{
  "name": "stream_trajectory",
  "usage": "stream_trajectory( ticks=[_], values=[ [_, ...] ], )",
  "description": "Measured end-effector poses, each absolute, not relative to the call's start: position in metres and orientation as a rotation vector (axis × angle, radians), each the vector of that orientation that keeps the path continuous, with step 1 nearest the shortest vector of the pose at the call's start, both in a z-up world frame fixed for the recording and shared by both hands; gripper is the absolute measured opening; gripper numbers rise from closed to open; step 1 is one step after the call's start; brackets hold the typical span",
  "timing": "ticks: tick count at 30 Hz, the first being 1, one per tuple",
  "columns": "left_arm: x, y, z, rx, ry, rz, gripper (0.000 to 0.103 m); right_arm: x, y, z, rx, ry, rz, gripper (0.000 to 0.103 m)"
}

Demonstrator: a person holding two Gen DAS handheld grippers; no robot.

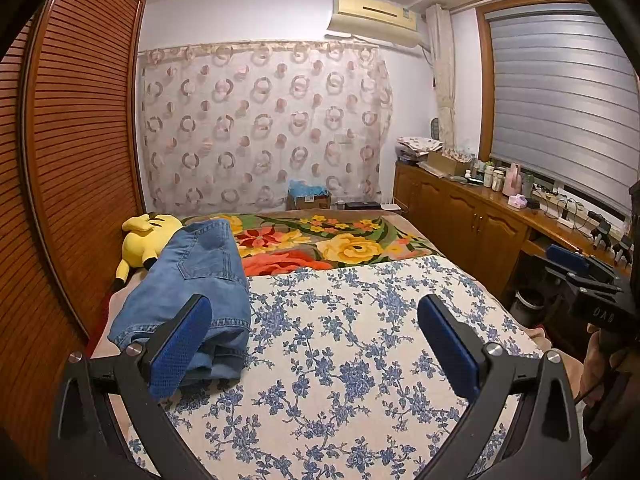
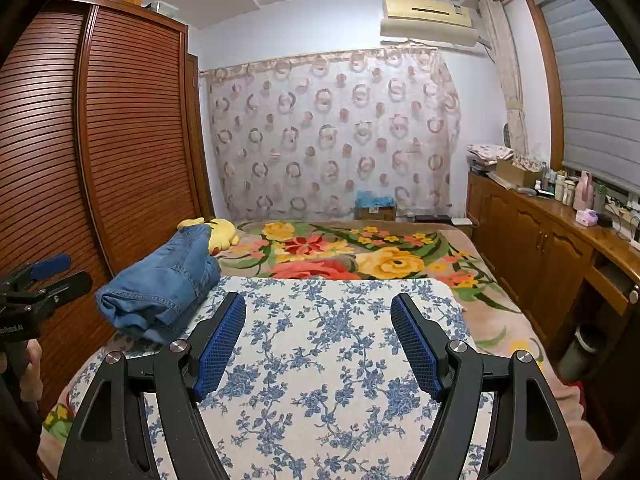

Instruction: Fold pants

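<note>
both wrist views low, facing bed [image 1: 360,360]

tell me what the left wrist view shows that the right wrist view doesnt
Only the left wrist view shows the right gripper from the side, at the right edge, and the plush's yellow tail. Only the right wrist view shows the left gripper at its left edge, and a hand below it. Both show the folded jeans at the left of the blue floral sheet, the yellow plush behind them, and open jaws holding nothing.
</note>
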State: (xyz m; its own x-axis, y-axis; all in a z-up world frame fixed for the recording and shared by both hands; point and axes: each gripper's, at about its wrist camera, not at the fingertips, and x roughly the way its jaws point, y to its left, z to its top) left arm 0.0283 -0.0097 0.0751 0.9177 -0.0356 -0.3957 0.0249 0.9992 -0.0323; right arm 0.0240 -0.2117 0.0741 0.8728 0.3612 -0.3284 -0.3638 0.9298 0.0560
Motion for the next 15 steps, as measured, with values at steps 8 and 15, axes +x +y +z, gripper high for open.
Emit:
stream_trajectory(
  ticks=[8,15],
  values=[
    [0.0282,-0.0097,0.0753,-0.027,0.406,-0.032,0.103,0.0267,-0.2155,0.0772,-0.012,0.337,0.377,0.077],
    [0.0283,-0.0096,0.0753,-0.026,0.406,-0.032,0.103,0.0280,-0.2183,0.0753,-0.015,0.335,0.381,0.077]
  ],
)
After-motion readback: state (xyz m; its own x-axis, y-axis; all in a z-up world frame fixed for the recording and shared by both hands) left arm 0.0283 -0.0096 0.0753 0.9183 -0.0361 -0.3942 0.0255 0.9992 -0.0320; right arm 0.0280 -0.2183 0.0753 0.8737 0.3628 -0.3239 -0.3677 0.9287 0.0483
